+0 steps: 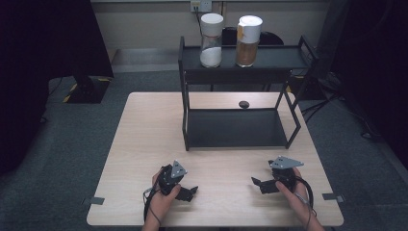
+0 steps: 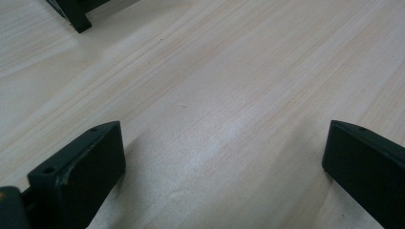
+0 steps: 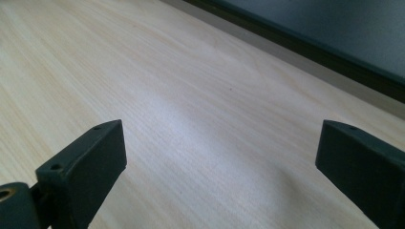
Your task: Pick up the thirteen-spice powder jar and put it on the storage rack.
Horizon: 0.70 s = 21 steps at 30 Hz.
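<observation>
While both tongs rest low over pale, fine-grained wooden table (image 1: 144, 144), left gripper (image 1: 191, 193) and right gripper (image 1: 256, 183) stand released, matte black blocky jaws spread wide, nothing between. Black metal two-tier rack (image 1: 235, 127) beyond both, well apart. On its top shelf, farthest from tongs: clear cylindrical white-lidded jar of white powder (image 1: 211, 40), just beside similar jar of brown grains (image 1: 248, 41). Small black round disc (image 1: 244, 104) behind rack.
</observation>
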Available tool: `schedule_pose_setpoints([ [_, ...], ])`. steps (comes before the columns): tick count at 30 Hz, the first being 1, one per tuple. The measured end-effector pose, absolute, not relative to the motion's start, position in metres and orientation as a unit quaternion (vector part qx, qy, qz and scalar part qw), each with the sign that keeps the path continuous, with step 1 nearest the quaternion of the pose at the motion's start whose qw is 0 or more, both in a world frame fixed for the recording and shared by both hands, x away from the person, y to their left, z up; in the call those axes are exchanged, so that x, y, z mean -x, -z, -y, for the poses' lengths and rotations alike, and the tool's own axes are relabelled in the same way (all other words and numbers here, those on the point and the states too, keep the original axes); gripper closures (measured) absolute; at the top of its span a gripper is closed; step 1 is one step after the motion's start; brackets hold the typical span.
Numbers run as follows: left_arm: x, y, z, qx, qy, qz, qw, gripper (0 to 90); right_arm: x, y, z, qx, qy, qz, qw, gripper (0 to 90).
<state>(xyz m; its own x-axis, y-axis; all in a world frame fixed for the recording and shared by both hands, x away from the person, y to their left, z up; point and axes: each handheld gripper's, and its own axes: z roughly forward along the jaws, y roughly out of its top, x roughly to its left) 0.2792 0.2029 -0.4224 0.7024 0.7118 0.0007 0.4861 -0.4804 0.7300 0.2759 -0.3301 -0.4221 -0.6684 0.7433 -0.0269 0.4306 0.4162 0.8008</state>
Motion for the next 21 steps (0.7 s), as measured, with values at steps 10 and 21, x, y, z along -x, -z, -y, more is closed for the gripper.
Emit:
schedule_pose_setpoints([
  [10,-0.279,0.422,-0.203,-0.846,-0.154,-0.354,0.367,0.0,-0.270,0.422,0.345,-0.353,-0.391,-0.828,0.190,2.1],
  [21,-0.279,0.422,-0.203,-0.846,-0.154,-0.354,0.367,0.0,-0.265,0.420,0.352,-0.331,-0.359,-0.850,0.197,1.1],
])
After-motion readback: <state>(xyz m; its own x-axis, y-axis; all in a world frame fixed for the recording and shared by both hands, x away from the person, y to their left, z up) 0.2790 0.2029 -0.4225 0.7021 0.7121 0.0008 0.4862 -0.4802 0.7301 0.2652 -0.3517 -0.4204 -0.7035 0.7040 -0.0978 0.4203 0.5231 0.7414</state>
